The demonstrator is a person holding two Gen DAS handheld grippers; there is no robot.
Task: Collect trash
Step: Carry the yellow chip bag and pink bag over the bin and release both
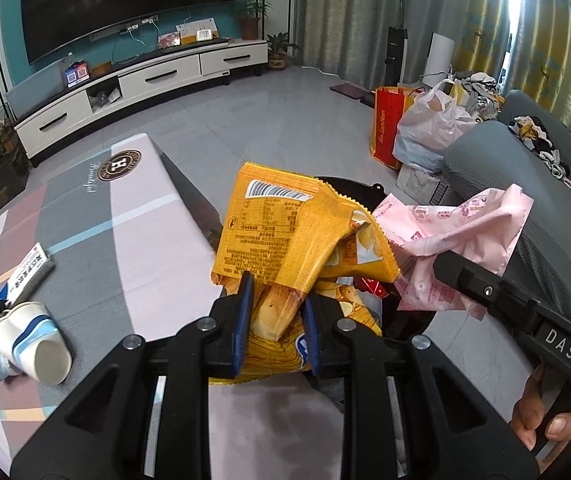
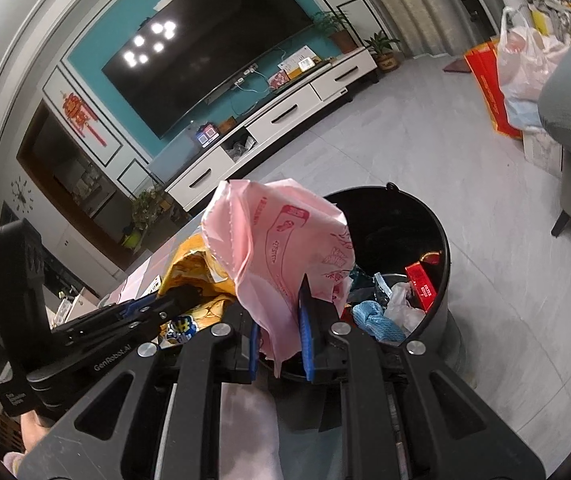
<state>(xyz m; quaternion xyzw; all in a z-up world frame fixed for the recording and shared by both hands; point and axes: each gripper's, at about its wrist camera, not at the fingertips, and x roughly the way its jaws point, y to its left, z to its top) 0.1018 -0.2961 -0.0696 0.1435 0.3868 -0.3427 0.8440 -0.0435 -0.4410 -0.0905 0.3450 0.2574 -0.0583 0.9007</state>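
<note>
Beside the table (image 1: 133,240), most of the bin (image 2: 425,216) is hidden. A yellow bag (image 1: 269,232) is pinched by the left gripper (image 1: 276,316), a pink wrapper (image 2: 285,248) by the right gripper (image 2: 281,344).

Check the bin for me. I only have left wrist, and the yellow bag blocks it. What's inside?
Observer: Right wrist shows the black bin open and partly filled, with a red box against its right wall.
Operator: Is the right hand-held gripper really pinching the pink wrapper?
Observer: Yes. The right hand-held gripper has both blue pads shut on the pink wrapper, and a tail of it hangs down between them.
Operator: Anything else in there?
Observer: A blue cloth lies by the near rim.
</note>
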